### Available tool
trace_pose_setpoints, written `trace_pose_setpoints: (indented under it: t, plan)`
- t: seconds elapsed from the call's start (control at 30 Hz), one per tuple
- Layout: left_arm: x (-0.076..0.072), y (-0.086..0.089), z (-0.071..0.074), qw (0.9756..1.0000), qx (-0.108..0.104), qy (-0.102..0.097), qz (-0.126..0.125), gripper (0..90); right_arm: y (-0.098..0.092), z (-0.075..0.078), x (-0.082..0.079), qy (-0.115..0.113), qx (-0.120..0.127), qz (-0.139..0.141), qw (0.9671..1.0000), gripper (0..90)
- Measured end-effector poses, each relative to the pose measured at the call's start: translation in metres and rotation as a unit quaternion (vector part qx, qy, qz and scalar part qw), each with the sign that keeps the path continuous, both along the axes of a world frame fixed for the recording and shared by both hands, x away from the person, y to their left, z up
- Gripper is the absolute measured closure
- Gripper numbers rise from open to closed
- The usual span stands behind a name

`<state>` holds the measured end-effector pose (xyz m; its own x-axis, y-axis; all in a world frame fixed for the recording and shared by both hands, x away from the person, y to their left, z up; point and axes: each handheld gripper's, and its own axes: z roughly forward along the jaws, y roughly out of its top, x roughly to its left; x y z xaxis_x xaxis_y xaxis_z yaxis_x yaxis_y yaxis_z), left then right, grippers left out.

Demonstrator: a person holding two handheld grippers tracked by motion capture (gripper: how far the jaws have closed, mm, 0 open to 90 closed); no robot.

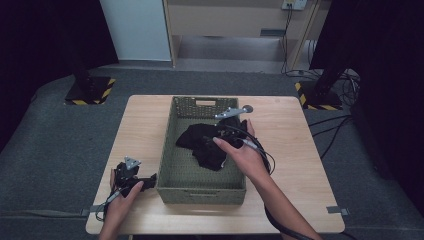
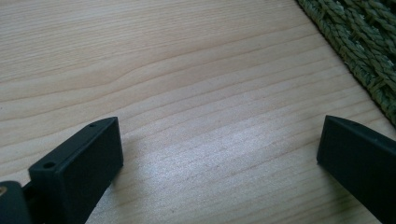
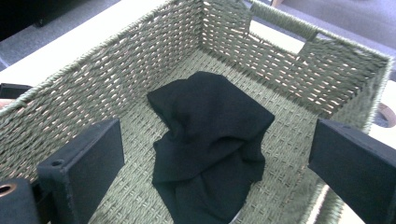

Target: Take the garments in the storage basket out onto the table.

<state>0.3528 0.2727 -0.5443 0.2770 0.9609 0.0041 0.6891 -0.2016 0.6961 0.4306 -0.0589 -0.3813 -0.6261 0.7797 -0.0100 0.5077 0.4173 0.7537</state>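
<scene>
Lying crumpled inside the basket (image 1: 170,172) is the black cloth (image 3: 210,140). Above it, the right gripper (image 3: 215,154) hangs with jaws wide. Left of the basket, the left gripper (image 2: 219,154) rests on the table (image 2: 187,70), jaws wide.

The high view is dim and soft, its corners falling to near black, with the pale wooden surface (image 1: 145,130) as the brightest patch. In the left gripper view, light from above lays a pale sheen on the wood grain, and the near black tongs (image 2: 219,154) blur slightly. The black cloth (image 3: 210,140) shows folds but little detail.
</scene>
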Motion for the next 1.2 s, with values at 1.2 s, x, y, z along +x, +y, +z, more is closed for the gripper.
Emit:
trace_pose_setpoints:
  t: [1.2]
  plan:
    - [0.000, 0.000, 0.000, 1.0000, 0.000, 0.000, 0.000, 0.0, 0.035, -0.050, 0.031, 0.045, -0.026, -0.023, 0.9984, 2.9]
